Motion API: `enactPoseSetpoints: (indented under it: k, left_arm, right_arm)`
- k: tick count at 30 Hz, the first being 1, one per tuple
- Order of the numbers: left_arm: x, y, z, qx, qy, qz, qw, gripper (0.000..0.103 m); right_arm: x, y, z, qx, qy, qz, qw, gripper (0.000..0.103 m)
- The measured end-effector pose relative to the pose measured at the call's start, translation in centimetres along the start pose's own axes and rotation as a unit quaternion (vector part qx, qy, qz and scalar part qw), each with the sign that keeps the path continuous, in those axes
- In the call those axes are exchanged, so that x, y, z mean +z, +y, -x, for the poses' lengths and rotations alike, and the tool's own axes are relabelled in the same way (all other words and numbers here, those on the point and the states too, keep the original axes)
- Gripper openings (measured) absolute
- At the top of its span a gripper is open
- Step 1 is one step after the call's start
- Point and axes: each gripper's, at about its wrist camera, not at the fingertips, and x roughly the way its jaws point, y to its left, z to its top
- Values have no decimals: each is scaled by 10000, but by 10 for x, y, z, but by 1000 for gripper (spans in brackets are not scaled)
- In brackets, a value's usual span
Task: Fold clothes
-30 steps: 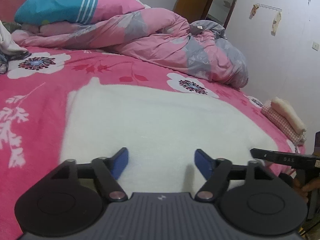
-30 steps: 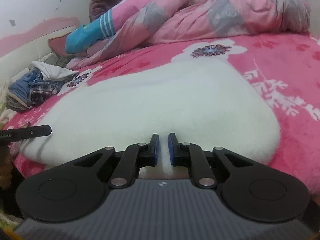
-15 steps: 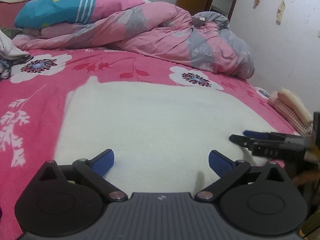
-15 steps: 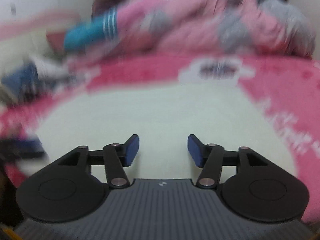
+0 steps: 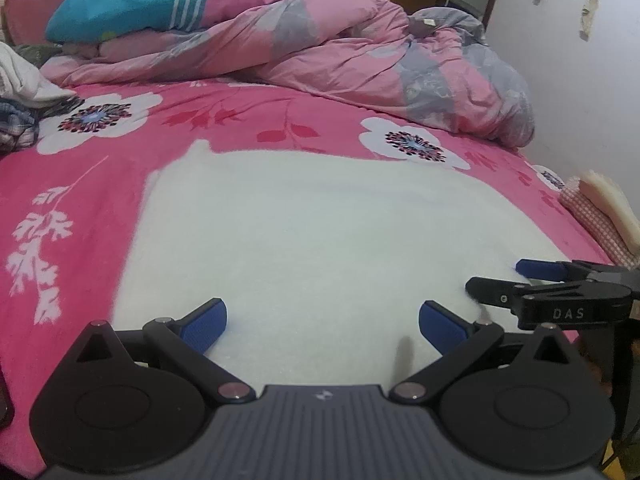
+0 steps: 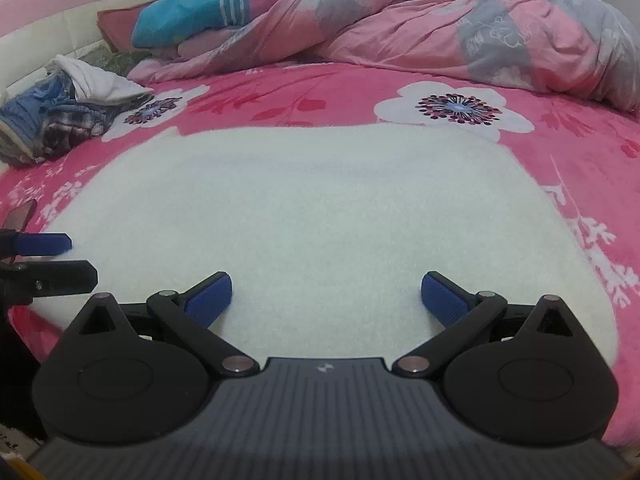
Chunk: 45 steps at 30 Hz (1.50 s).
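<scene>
Pink floral bed point(image 5: 100, 216) carries the white fleece garment point(image 5: 320, 240), flat along its near edge, long axis crosswise. Left tongs point(image 5: 322, 325) stand wide; right tongs point(image 6: 326, 295) are opening (nothing gripped). Both sit above the near hem, equally close.

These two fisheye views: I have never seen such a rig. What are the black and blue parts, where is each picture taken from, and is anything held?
A person holds a two-finger tool in each hand; each carries a camera looking along its blue-padded fingers. One picture is from the left gripper, the other from the right gripper. A white fleece garment lies flat on the pink floral bedspread. The left jaws are open; the right jaws are opening. Neither holds anything.
</scene>
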Motion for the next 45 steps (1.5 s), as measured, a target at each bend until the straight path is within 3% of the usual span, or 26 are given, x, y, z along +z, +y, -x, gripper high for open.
enactPoseSetpoints:
  k: [5, 10, 14, 26, 31, 35, 38, 40, 45]
  left_arm:
    - [5, 7, 1, -93, 71, 281, 9995, 103]
    - [8, 29, 2, -598, 71, 886, 9942, 103]
    - [7, 40, 0, -764, -10, 1222, 9896, 103]
    - [10, 8, -3, -119, 81, 416, 9990, 103]
    - [16, 3, 9, -63, -258, 343, 9991, 103]
    - [26, -11, 7, 367, -494, -122, 9980, 103]
    - [24, -17, -8, 642, -410, -380, 9964, 103]
    - [17, -17, -30, 720, 62, -516, 9960, 103]
    - [9, -12, -33, 700, -36, -510, 9962, 103]
  right_arm:
    - [6, -1, -2, -24, 192, -98, 9998, 102]
    - [13, -1, -6, -29, 423, -150, 9990, 102]
    - [14, -1, -7, -30, 484, -148, 9987, 102]
    - [4, 1, -3, -98, 106, -122, 9998, 102]
    - [-1, -3, 0, 7, -101, -183, 9998, 102]
    - [-3, -2, -1, -13, -138, -137, 9998, 102]
    - [-2, -1, -2, -21, -126, -119, 9998, 102]
    - [-2, -1, -2, -14, -128, -99, 9999, 102]
    - [-4, 0, -2, -21, -152, 39, 9999, 102]
